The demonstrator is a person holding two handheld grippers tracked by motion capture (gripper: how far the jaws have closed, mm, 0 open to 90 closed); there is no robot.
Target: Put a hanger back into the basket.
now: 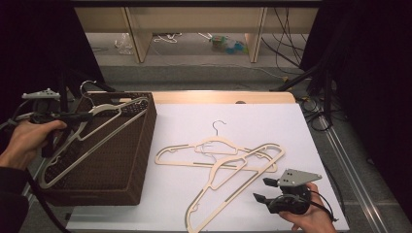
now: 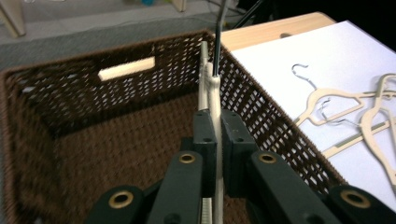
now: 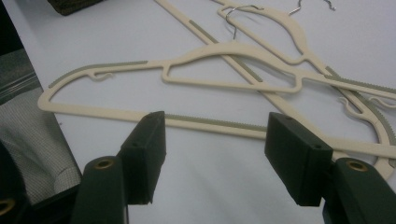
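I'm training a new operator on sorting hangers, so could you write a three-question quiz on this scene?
1. True or false: the left claw is shut on a hanger over the woven basket.
2. How many hangers lie on the white sheet? A) one B) two C) four
3. Fill in: the right claw, above the hanger on the sheet, has its jaws ____.

Key: 1 true; 2 B, the two crossed hangers; 3 open, nothing between them.
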